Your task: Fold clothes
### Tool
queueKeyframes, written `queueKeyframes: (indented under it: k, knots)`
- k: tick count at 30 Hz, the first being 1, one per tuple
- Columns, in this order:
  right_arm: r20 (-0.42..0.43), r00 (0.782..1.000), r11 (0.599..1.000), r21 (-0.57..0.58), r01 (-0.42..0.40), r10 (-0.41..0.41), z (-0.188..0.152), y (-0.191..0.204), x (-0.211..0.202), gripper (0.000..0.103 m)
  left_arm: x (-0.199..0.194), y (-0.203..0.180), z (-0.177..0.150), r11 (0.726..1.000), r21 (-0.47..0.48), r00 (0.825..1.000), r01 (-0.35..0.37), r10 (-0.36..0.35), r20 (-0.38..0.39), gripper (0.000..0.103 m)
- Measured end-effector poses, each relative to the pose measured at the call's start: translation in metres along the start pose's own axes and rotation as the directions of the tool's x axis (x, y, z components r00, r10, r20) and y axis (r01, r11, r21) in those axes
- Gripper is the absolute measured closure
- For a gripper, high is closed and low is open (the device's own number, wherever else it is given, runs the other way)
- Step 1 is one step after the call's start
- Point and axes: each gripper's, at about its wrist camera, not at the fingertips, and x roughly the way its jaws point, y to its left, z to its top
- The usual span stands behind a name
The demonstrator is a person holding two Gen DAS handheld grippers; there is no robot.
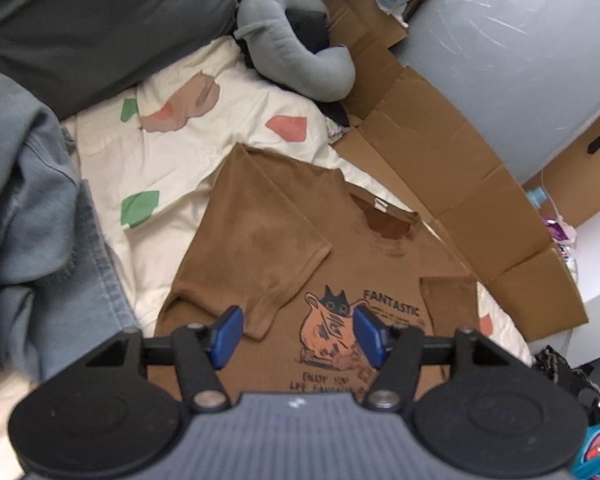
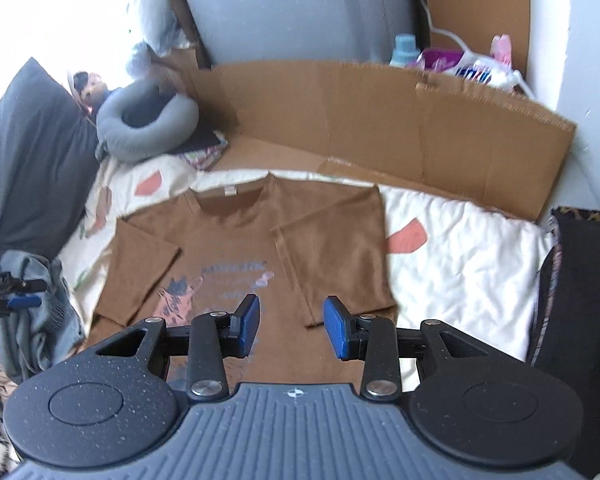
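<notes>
Cream quilt (image 2: 460,264) (coloured patches), flattened cardboard (image 2: 340,120) behind, grey pillow (image 1: 80,20)

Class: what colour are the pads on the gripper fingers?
Blue pads, clearest in the left wrist view.

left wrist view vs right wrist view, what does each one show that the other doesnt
Only the left wrist view shows the cat print sharply, with the word FANTASTIC.

Only the right wrist view shows a blue-capped bottle behind the cardboard, and the left gripper at the frame edge.

Both show the brown t-shirt with sleeves folded in, the grey neck pillow, and flattened cardboard.
</notes>
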Motion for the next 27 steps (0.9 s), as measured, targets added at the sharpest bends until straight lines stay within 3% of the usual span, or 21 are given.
queueKeyframes:
  k: [5, 7, 9, 15, 18, 27]
  knots:
    - [0.011, 1.000, 1.000, 0.018, -0.007, 0.007, 0.029, 0.004, -0.040, 0.059, -0.045, -0.013, 0.015, 1.000, 0.028, 1.000, 0.000, 0.001, -0.015, 0.031]
    - [0.015, 1.000, 1.000, 0.026, -0.010, 0.010, 0.040, 0.006, -0.056, 0.050, -0.064, -0.018, 0.021, 0.999, 0.048, 1.000, 0.003, -0.003, -0.014, 0.028]
    - [0.020, 1.000, 0.999, 0.033, -0.013, 0.012, 0.052, 0.007, -0.072, 0.049, -0.081, -0.024, 0.027, 0.998, 0.066, 1.000, 0.004, -0.003, -0.021, 0.026]
    - [0.034, 0.999, 0.998, 0.053, -0.022, 0.020, 0.087, 0.012, -0.121, 0.040, -0.123, -0.039, 0.042, 0.996, 0.095, 0.994, 0.006, 0.005, -0.110, 0.021]
    - [0.042, 0.999, 0.999, 0.036, -0.028, 0.027, 0.102, 0.012, -0.148, 0.033, -0.147, -0.047, 0.047, 0.995, 0.103, 0.994, -0.001, 0.013, -0.110, 0.018]
    - [0.052, 0.998, 0.999, -0.017, -0.044, 0.045, 0.145, 0.009, -0.223, 0.025, -0.210, -0.065, 0.056, 0.992, 0.125, 0.998, 0.012, -0.004, -0.067, 0.013]
